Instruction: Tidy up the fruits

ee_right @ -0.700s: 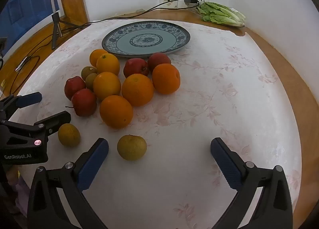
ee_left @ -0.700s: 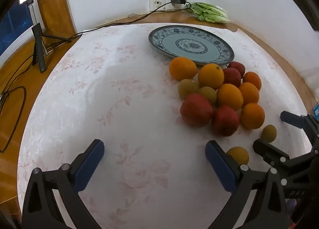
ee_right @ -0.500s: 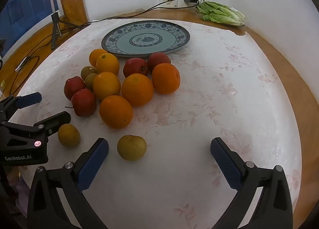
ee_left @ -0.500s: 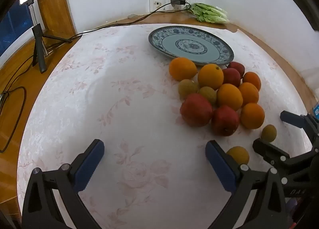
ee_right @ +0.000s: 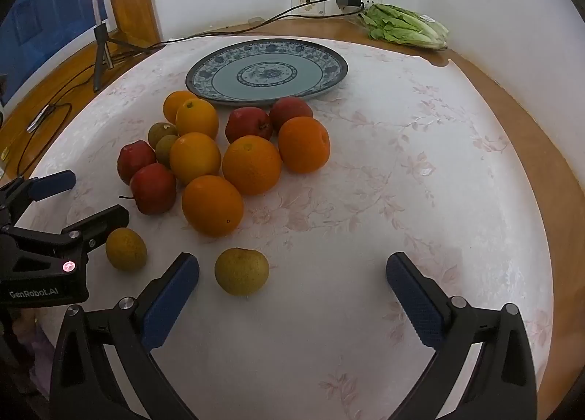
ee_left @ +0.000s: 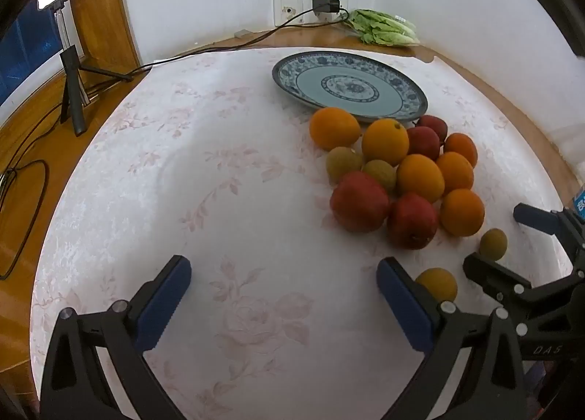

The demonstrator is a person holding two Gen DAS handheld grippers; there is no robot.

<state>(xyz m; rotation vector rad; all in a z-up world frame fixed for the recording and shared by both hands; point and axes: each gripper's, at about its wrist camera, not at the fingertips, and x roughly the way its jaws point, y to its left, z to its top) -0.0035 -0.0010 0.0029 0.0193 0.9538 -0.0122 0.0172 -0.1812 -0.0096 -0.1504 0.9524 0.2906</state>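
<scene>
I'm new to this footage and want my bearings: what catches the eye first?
A heap of oranges, red apples and small yellow-green fruits sits on the white floral tablecloth, just in front of an empty blue-and-white patterned plate. One yellow-green round fruit lies apart, nearest the open right gripper.

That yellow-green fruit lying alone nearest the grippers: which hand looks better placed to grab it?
Probably the right gripper: the yellow-green fruit lies just ahead between its open jaws, while it sits outside the left gripper.
</scene>
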